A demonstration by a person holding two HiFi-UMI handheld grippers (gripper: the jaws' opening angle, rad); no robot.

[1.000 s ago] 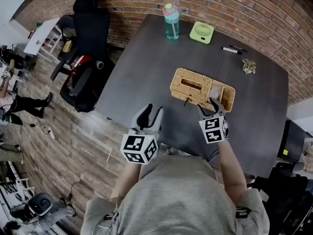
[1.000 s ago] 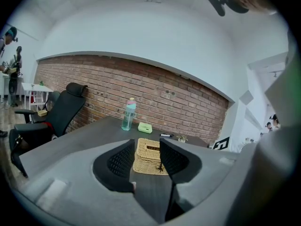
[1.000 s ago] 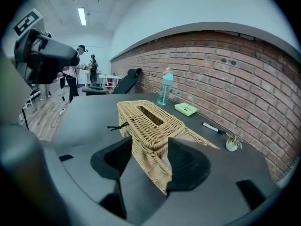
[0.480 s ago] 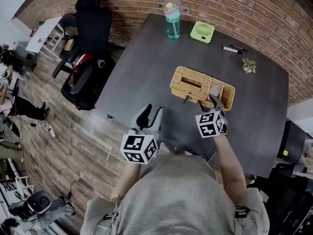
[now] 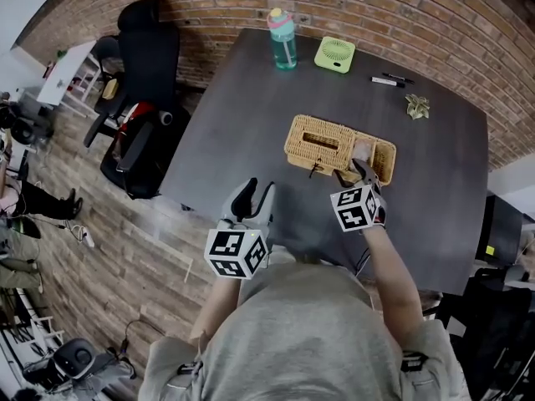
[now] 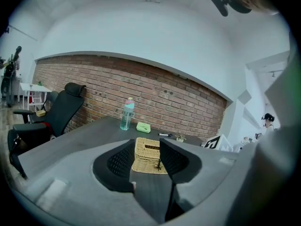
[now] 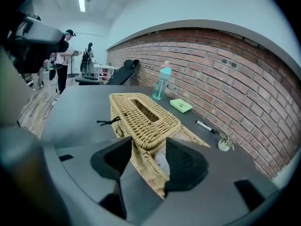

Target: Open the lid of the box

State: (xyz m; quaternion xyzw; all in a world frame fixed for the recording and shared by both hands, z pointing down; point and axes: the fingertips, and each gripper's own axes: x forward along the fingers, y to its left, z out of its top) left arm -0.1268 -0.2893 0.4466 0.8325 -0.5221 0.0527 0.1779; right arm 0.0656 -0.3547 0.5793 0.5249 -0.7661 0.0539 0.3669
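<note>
The wicker box [image 5: 378, 164] sits in the middle of the dark tabletop [image 5: 251, 115]. Its lid [image 5: 322, 143] is tipped up at the right end. The right gripper [image 5: 358, 172] has its jaws closed on the lid's near right corner. The left gripper [image 5: 257, 195] is over the tabletop's near edge, well apart from the box, with its jaws open and nothing in them. A bottle [image 5: 282, 38] and a green fan [image 5: 334, 54] stand at the far edge.

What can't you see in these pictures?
- Inside the box: in the head view, the lid and the right gripper cover it. The right gripper view shows only a pale scrap under the lid.
- The box's far side: in the right gripper view, the lid hides it.
- Small thing by the pens: in the head view, too small to name.
</note>
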